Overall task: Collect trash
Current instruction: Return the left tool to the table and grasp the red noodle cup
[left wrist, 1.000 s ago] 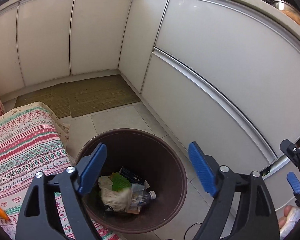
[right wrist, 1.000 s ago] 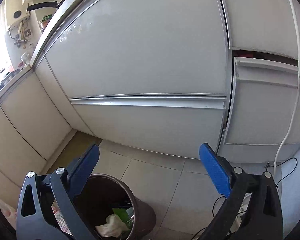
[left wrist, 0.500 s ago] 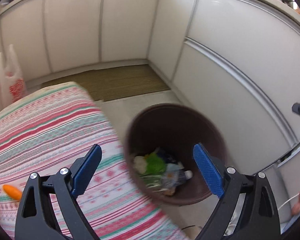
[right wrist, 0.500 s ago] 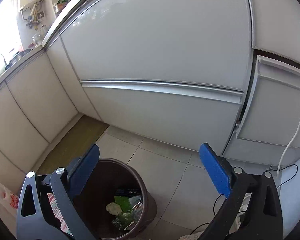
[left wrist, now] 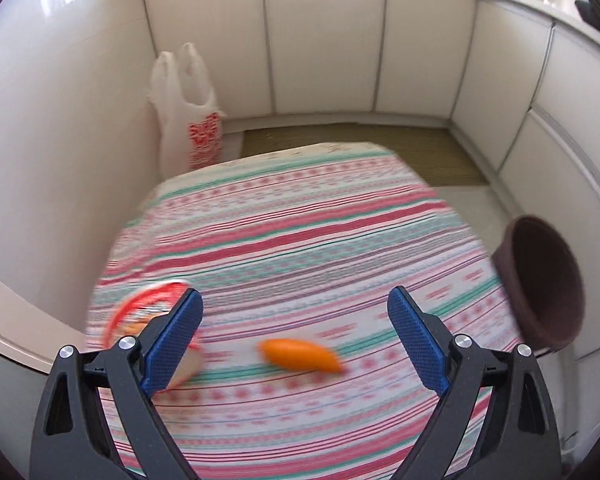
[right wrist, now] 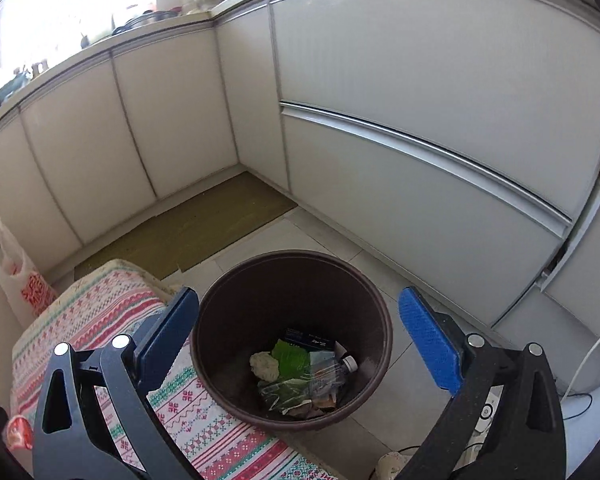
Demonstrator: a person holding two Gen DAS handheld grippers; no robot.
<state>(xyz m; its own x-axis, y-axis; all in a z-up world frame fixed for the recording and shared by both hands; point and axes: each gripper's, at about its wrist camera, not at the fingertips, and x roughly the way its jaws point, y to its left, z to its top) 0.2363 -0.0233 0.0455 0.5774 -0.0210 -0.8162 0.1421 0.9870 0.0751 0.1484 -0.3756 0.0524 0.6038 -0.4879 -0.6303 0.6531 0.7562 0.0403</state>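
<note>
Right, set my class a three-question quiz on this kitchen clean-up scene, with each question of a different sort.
1. True or false: the left hand-held gripper grips the orange object.
2. Where does the brown bin stand? A) on the table B) on the floor beside the table C) on the counter
3. Fill in: the table wears a ______ cloth.

Key: 1 false, since its jaws stand open above the object. 2 B. 3 striped, in pink and green.
</note>
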